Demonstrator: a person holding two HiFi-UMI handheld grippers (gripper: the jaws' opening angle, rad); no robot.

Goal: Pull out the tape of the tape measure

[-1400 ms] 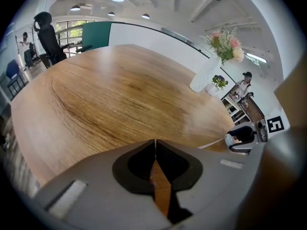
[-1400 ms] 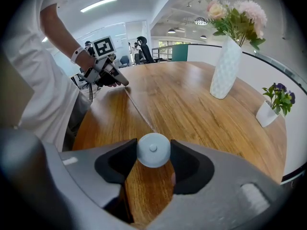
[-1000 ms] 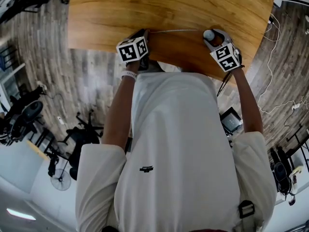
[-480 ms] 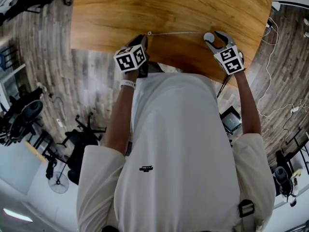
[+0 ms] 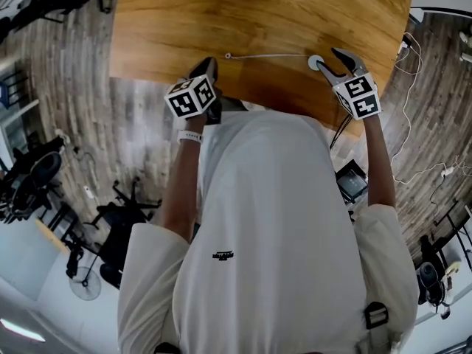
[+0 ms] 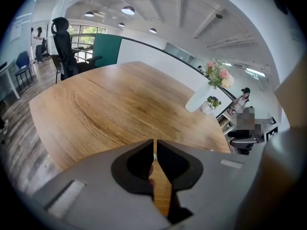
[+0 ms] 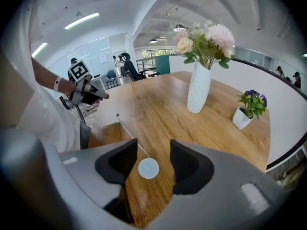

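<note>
The round white tape-measure case [image 5: 316,62] lies on the wooden surface [image 5: 221,21], just left of my right gripper [image 5: 330,59], whose jaws are wide and empty. Its thin tape [image 5: 269,54] runs leftward toward my left gripper [image 5: 209,63], whose jaws are pinched together on nothing.

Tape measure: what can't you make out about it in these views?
- Markings on the tape: too small in the head view, a thin line in the right gripper view.
- Sides of the tape measure: only its round white top shows, seen from above.
- Left gripper view: the left gripper itself covers the tape measure.
- Near edge of the table: hidden by the person's torso in the head view.
</note>
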